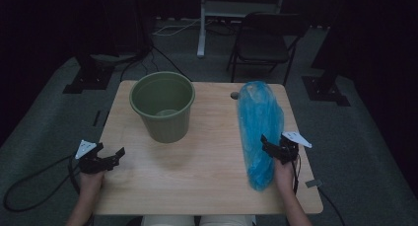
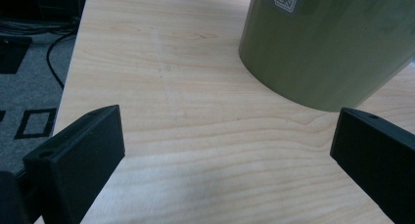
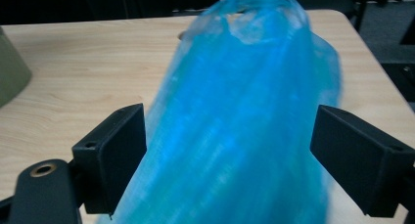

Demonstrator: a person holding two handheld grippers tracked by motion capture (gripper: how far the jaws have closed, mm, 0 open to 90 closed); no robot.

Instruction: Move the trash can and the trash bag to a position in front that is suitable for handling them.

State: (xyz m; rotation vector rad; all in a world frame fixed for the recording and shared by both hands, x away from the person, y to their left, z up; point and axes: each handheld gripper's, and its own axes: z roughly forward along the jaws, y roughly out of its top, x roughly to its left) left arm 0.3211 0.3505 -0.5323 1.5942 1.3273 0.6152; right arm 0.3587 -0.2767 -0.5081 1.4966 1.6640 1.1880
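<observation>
Dim room, light wooden table. Translucent blue plastic bag, crinkled, lies lengthwise along table's right side. Right gripper jaws wide, straddling bag's near part. Left gripper jaws wide, empty, above table's left edge. Green bucket upright, centre-left.
</observation>
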